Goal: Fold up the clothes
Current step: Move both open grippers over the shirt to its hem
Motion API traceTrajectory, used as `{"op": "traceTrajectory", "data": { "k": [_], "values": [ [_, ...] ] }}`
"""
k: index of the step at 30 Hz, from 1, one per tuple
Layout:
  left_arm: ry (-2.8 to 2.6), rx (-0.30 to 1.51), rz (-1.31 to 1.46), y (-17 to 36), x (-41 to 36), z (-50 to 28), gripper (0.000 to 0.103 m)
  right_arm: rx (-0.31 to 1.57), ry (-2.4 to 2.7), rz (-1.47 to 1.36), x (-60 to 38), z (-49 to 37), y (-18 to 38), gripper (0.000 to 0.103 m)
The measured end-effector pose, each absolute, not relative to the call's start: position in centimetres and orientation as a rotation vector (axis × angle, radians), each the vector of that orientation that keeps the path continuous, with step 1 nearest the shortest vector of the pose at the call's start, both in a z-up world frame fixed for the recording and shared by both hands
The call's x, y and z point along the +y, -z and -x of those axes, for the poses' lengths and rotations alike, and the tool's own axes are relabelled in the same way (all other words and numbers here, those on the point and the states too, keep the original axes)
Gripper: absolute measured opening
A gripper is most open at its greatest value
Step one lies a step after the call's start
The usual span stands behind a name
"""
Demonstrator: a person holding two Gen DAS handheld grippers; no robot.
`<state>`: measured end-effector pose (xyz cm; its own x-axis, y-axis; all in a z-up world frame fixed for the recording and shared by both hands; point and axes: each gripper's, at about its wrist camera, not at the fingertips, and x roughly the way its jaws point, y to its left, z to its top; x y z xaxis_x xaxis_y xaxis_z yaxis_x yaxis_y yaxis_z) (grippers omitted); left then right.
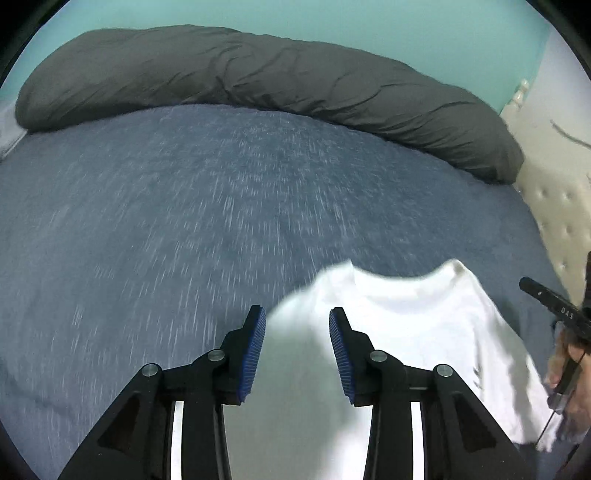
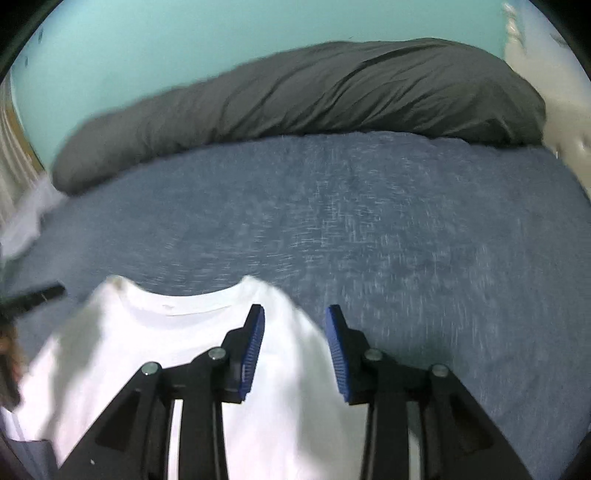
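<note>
One white T-shirt point(image 1: 417, 317) lies on the blue bedspread point(image 1: 166, 221), and it is the only garment I can make out with certainty. Its neck opening faces twelve o'clock, toward the far side of the bed, so its long axis runs from six to twelve in both wrist views. The collar curves as a shallow arc, with a small tag just inside it in the right wrist view point(image 2: 173, 314). Dark print shows near the shirt's right edge in the left wrist view, too blurred to read.

Two tongs are over the shirt, one at each side. The left gripper point(image 1: 297, 321) stands with its blue pads spread apart over the shirt's left shoulder; white cloth shows in the gap, but neither pad presses on it. The right gripper point(image 2: 294, 319) is likewise spread, above the shirt's right shoulder edge, with cloth and bedspread both visible between the pads and nothing pinched.

In the left wrist view the other tool's black handle sits at three o'clock, with one hand point(image 1: 570, 369) wrapped around it.

Beyond the shirt, at twelve o'clock, one long dark grey bolster pillow point(image 1: 258, 77) lies crosswise along the far edge of the bedspread, against a pale teal wall point(image 1: 332, 22). One cream tufted headboard point(image 1: 554, 199) stands at two o'clock. A crumpled pale cloth point(image 2: 26, 218) sits at nine o'clock in the right wrist view, too blurred to identify.
</note>
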<state>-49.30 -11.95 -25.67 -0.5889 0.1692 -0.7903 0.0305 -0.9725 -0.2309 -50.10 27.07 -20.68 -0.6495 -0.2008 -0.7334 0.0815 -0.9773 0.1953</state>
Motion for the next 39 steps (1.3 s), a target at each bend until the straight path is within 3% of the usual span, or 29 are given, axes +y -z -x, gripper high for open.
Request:
{"op": "traceTrajectory", "data": {
  "k": [13,30,34,39],
  "values": [
    [-2.627,-0.346,1.478,24.1,-11.8,31.9,0.041,-0.237,2.502,-1.371,25.3,33.0,20.1,0.035],
    [-2.399,-0.305,1.579,26.5,-3.7,15.6,0.041,-0.291,2.264,-1.519,22.4,15.2,21.9,0.035],
    [-2.346,-0.334,1.604,27.5,-2.6,13.1,0.041,-0.283,2.236,-1.538,21.8,12.7,22.2,0.047],
    [-2.28,-0.354,1.662,29.3,-1.4,11.2,0.041,-0.228,2.221,-1.561,21.0,10.6,22.5,0.048]
  ]
}}
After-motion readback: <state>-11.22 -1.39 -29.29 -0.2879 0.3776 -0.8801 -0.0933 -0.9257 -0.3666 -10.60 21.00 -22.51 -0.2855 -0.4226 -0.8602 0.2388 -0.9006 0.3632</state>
